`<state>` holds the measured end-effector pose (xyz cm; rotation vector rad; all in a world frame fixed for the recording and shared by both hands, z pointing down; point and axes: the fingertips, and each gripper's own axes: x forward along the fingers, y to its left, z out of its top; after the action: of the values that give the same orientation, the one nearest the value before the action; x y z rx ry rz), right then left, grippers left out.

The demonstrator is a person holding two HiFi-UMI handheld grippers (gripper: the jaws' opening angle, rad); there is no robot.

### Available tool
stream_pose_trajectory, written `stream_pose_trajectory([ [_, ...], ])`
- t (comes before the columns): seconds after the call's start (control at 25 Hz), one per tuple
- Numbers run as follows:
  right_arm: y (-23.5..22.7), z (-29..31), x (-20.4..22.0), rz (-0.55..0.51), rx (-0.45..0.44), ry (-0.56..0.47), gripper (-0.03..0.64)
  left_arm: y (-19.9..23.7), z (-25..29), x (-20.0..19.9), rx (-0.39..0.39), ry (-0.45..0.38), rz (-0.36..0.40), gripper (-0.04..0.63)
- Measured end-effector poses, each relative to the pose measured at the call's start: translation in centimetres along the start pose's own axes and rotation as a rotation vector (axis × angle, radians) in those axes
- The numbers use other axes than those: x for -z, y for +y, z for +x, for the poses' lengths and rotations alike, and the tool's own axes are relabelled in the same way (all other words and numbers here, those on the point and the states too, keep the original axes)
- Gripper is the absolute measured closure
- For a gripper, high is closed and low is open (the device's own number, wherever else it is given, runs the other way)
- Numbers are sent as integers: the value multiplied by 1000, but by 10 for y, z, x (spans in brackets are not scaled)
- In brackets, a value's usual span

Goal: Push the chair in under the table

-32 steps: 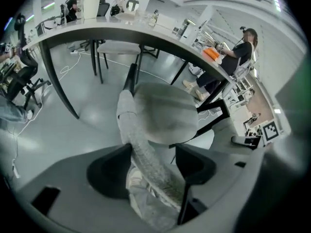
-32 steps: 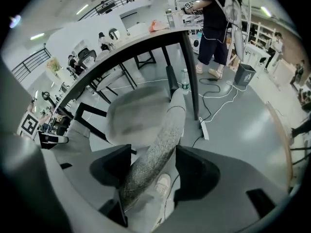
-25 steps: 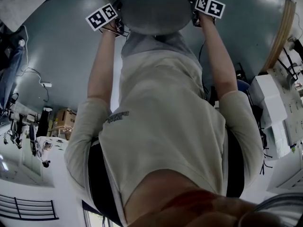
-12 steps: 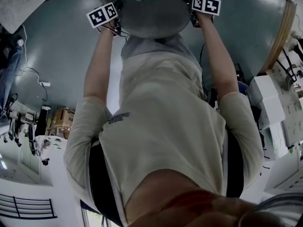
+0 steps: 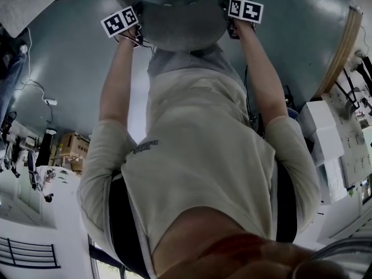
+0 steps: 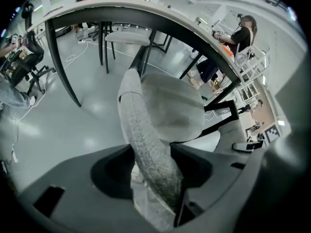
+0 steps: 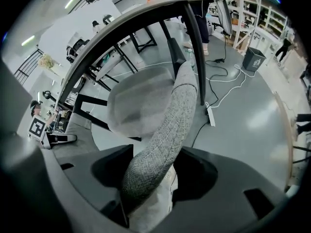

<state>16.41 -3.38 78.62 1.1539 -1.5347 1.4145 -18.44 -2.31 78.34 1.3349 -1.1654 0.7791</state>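
Observation:
The grey fabric chair (image 5: 180, 27) stands in front of me at the top of the head view, with its seat (image 6: 170, 106) partly under the white table (image 6: 160, 16). My left gripper (image 6: 151, 152) straddles the curved backrest rim (image 6: 138, 125). Its jaws have just been closing, and the rim fills the gap between them. My right gripper (image 7: 153, 154) sits on the other side of the backrest (image 7: 180, 106); its jaws have just been closing too and touch the fabric on both sides. Both marker cubes flank the chair in the head view.
Dark table legs (image 6: 63, 67) stand left and right of the chair. A second chair (image 6: 129, 37) sits beyond the table. A power strip with cables (image 7: 211, 115) lies on the floor at the right, a bin (image 7: 253, 58) farther off. A person (image 6: 243, 30) is at the far side.
Both marker cubes have edged a little toward the chair, the right one more. The chair's seat sits slightly higher in the head view. My arms stay stretched forward.

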Motion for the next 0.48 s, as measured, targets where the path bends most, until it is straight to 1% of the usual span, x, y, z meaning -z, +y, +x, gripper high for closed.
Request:
stream_pose_trajectory([
  [0.12,0,-1,1,6,-3,0,356,1,-1,1,-3,-3,-6,380],
  [0.24,-3,-3,0,25,10,-24,380,3,-3,1,-25,-10,-11,385],
  [0.48,-5,-5,-6,8,50,-56,414,4,-5,-7,-42,-68,-26,410],
])
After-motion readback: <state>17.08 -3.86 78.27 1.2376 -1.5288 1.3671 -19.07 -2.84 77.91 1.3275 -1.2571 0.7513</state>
